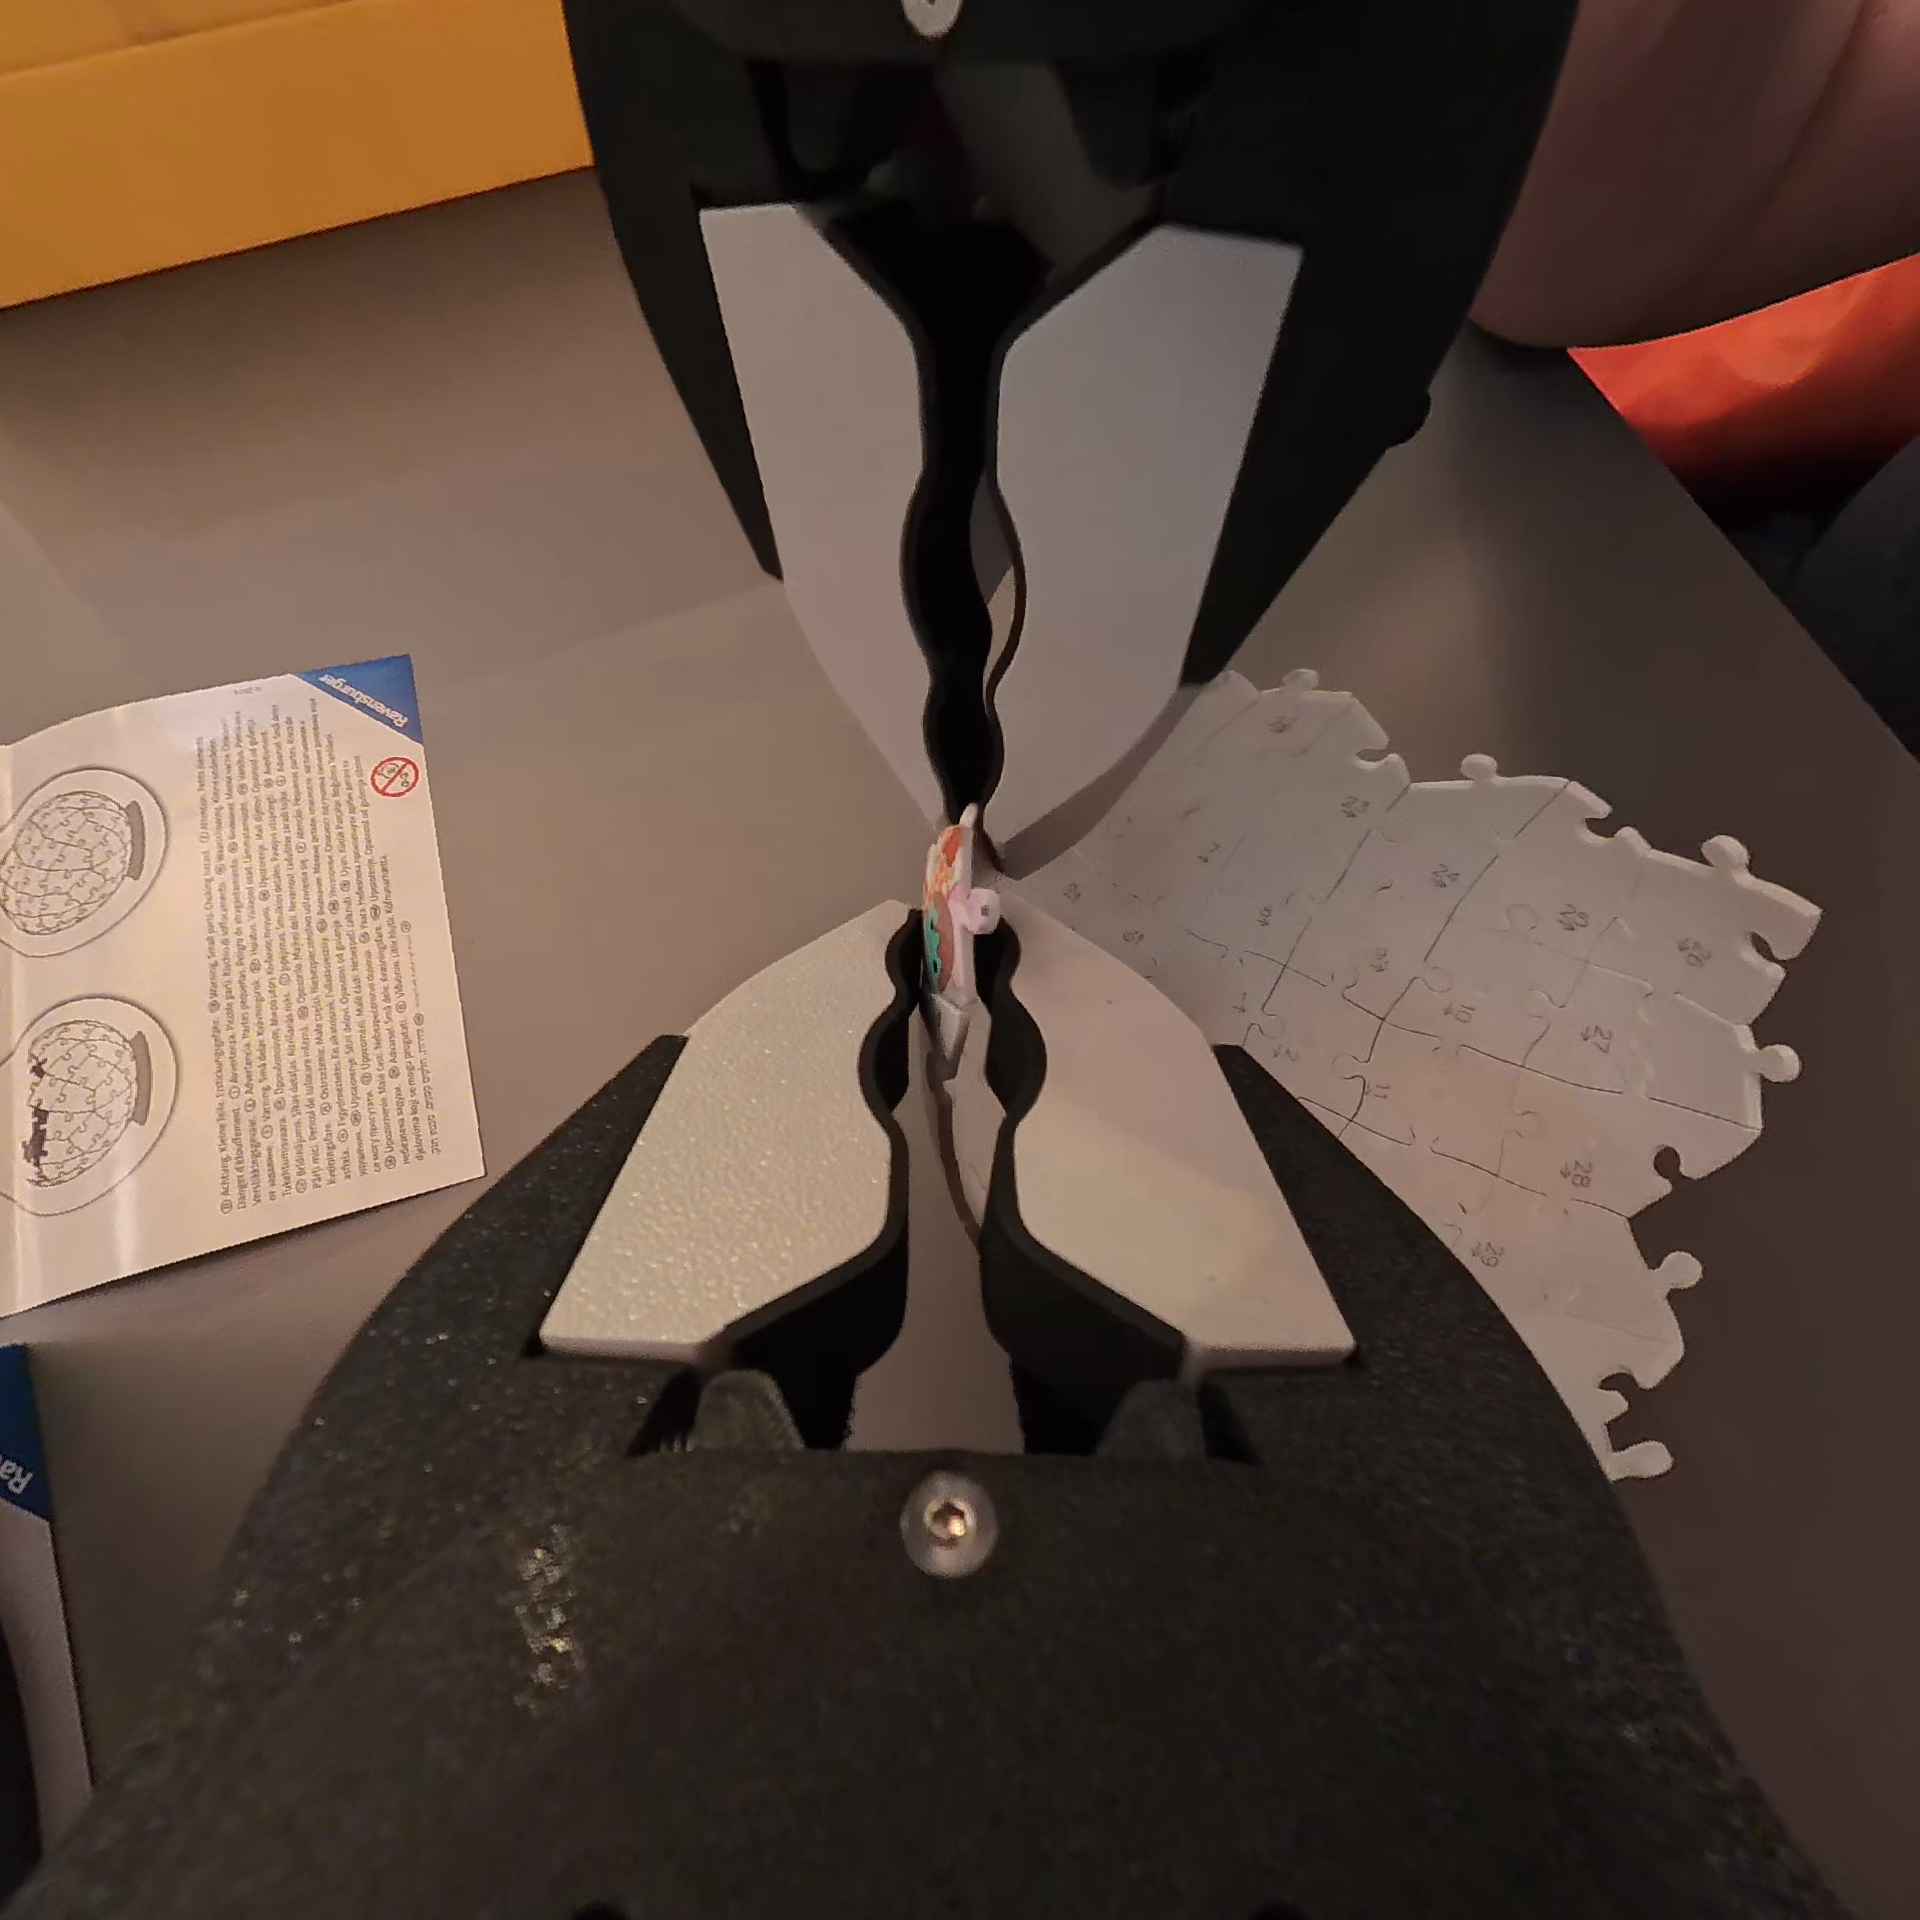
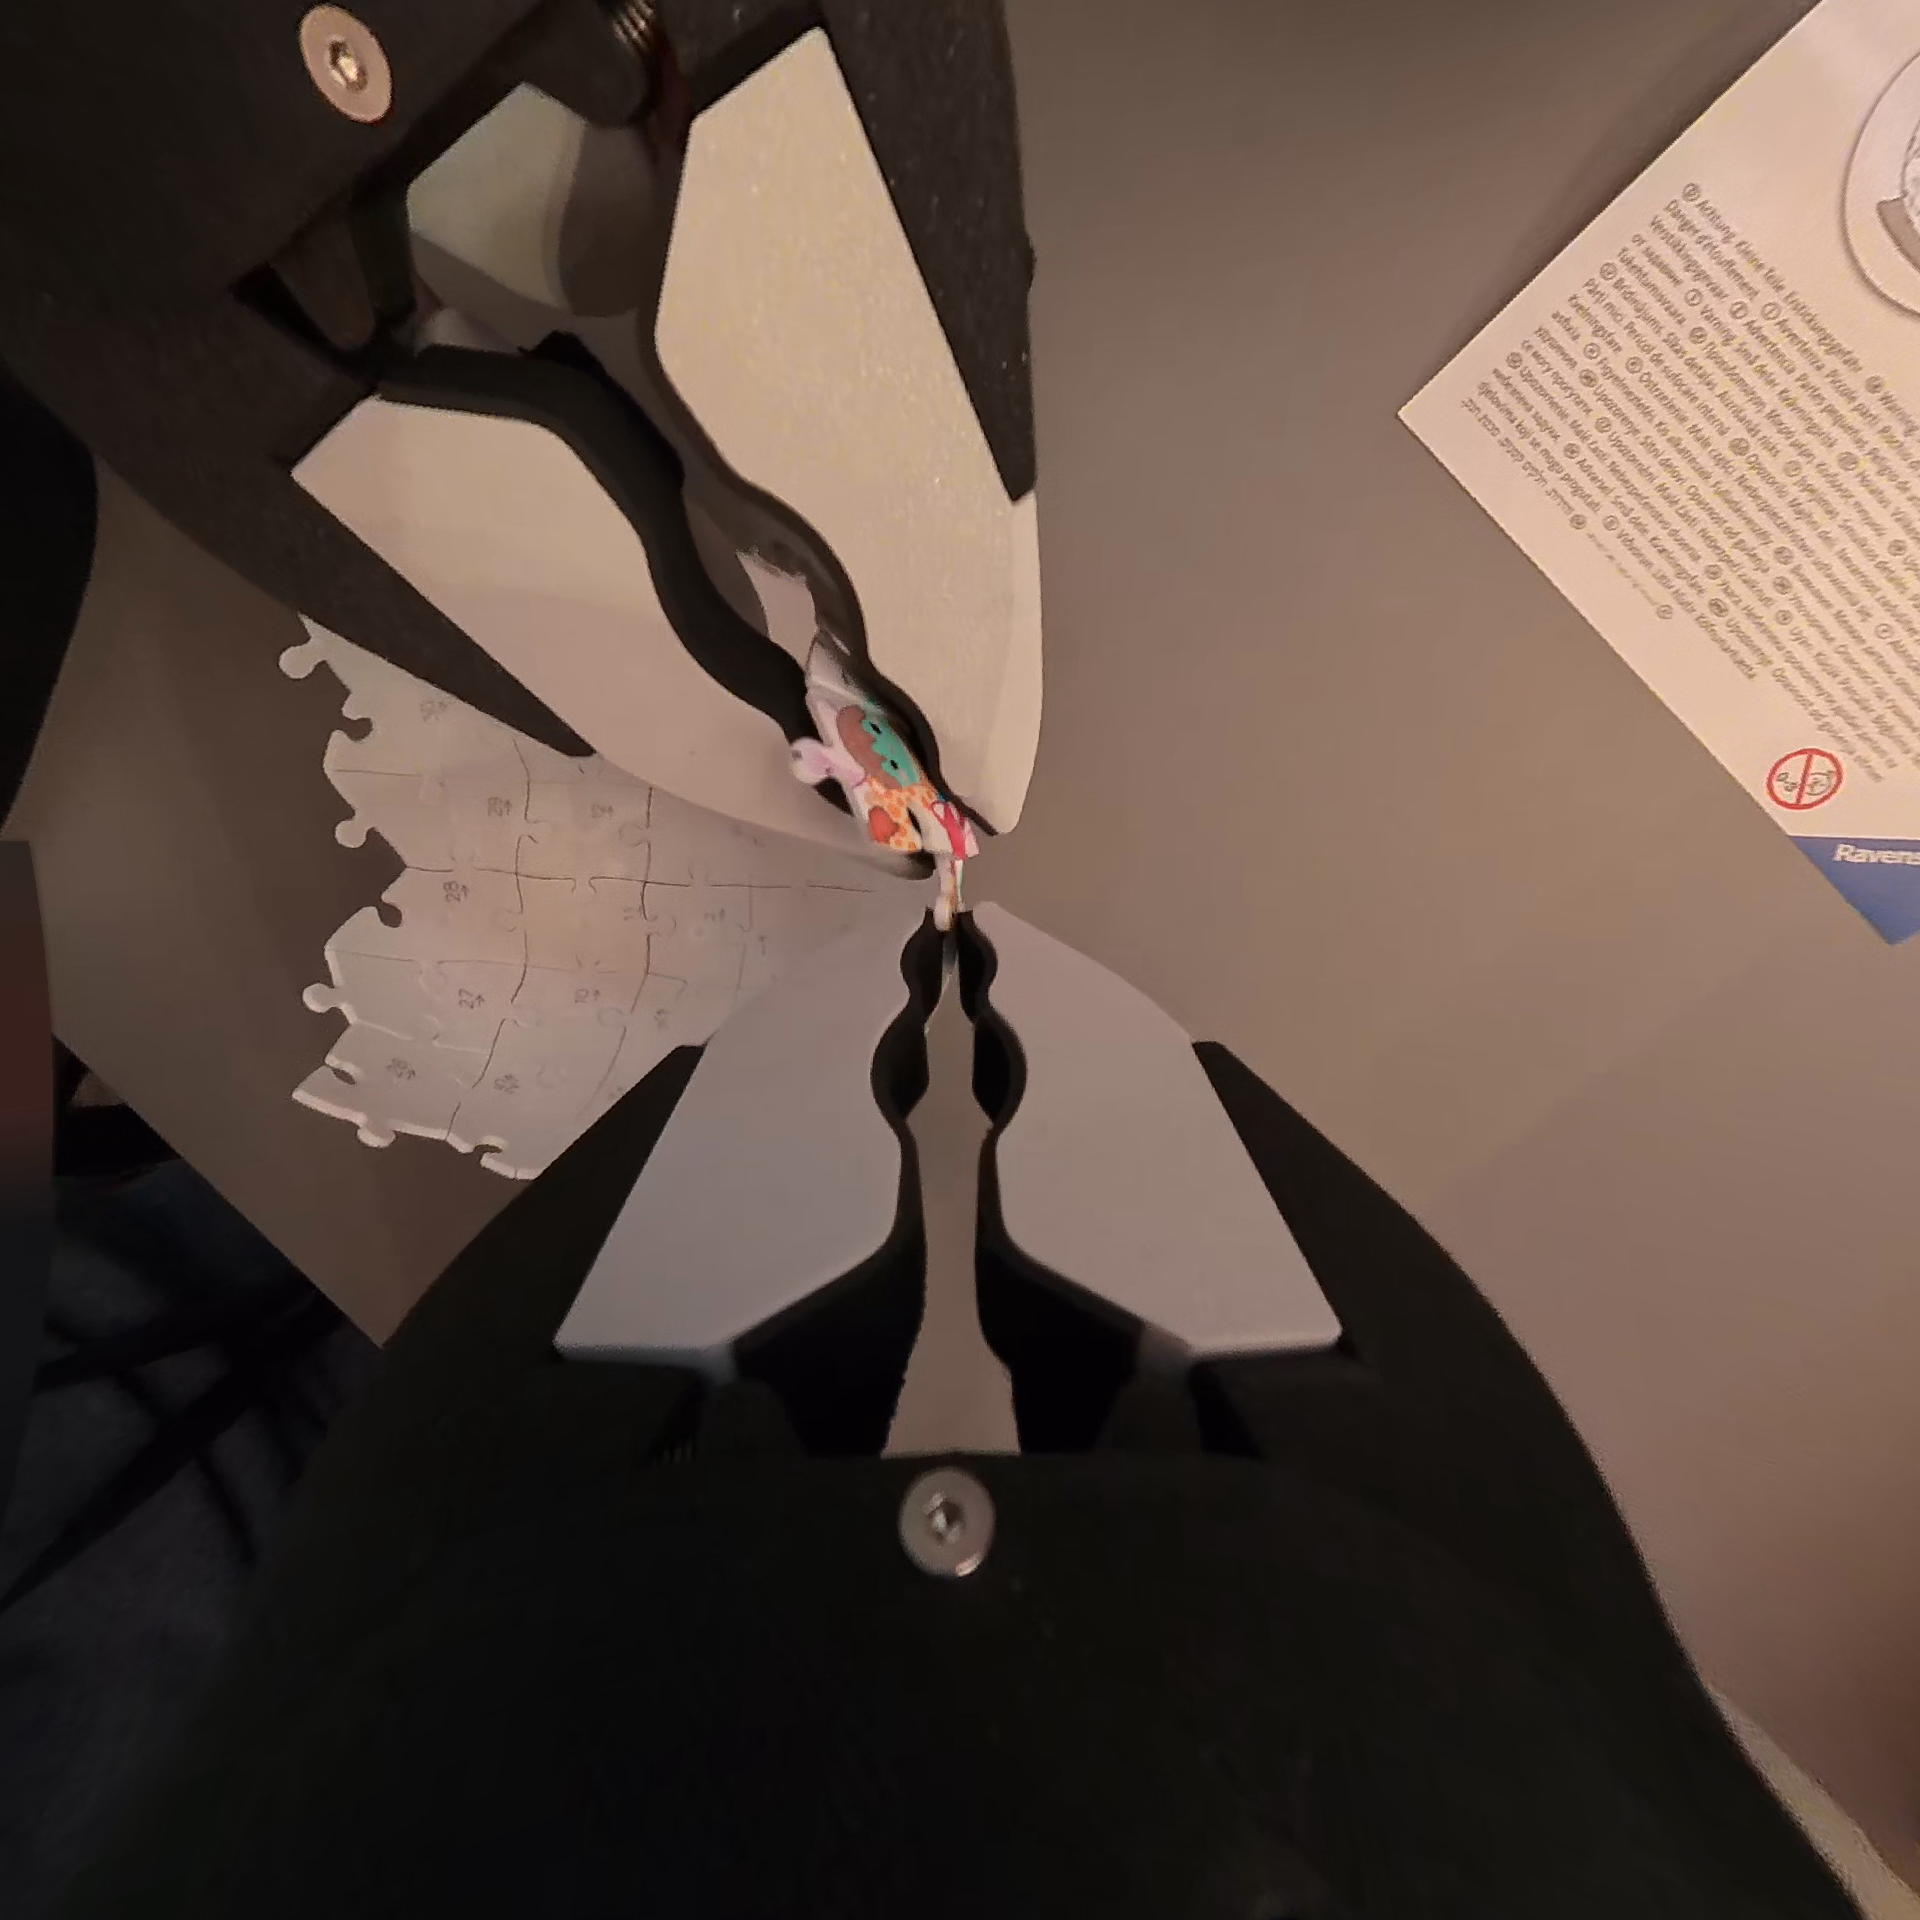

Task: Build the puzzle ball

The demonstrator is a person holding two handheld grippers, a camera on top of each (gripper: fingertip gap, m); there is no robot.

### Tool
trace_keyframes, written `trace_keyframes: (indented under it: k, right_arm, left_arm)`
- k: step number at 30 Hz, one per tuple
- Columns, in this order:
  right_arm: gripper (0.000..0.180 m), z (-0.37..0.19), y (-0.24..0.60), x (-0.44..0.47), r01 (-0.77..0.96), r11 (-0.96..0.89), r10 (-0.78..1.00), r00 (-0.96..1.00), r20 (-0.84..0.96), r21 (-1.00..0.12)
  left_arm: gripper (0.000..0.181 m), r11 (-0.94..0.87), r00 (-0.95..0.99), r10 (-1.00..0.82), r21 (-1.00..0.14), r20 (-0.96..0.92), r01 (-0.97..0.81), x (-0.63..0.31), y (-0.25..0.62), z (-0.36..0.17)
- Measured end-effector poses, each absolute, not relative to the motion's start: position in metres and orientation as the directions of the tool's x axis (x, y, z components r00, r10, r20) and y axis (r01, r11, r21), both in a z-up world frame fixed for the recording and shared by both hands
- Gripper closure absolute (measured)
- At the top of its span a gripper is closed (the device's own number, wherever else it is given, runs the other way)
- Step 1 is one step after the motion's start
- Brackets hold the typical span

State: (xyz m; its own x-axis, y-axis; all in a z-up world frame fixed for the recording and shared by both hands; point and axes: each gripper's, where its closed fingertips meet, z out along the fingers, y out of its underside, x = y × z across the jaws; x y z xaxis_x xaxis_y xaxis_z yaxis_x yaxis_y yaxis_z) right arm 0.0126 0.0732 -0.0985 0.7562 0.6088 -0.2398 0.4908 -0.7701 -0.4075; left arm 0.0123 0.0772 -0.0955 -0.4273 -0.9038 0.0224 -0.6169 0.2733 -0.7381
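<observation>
Both tongs, left gripper [image 1: 951, 961] and right gripper [image 2: 948, 920], clamped on one small colourful printed puzzle piece [image 1: 948, 914]. One assembled white numbered puzzle sheet [image 1: 1507, 997] and one folded paper instruction leaflet [image 1: 239, 966] on the grey table [image 1: 416, 499].

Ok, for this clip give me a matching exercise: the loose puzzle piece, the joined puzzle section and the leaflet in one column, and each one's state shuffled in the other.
Things:
1. colourful puzzle piece
2. joined puzzle section
3. leaflet

States:
A. lying open on the table, printed side up
B. lying on the table with its white numbered backs up
C. pinched at the tips of the left gripper and the right gripper

Pairs: 1-C, 2-B, 3-A
</observation>
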Motion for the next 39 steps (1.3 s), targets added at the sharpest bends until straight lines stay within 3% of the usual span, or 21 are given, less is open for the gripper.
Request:
trace_keyframes:
  k: [21, 39]
  right_arm:
    - [0.176, -0.1005, 0.0704, 0.0154, 0.471, -0.781, 0.593, 0.764, -0.253, -0.41]
    - [0.177, -0.0909, 0.0748, 0.0158, 0.471, -0.739, 0.62, 0.756, -0.212, -0.482]
  left_arm:
    - [0.171, 0.293, -0.427, -0.904, -0.711, 0.011, -0.639, 0.012, 0.078, -0.1002]
    - [0.163, 0.284, -0.428, -0.903, -0.71, 0.027, -0.645, 0.0119, 0.0777, -0.1018]
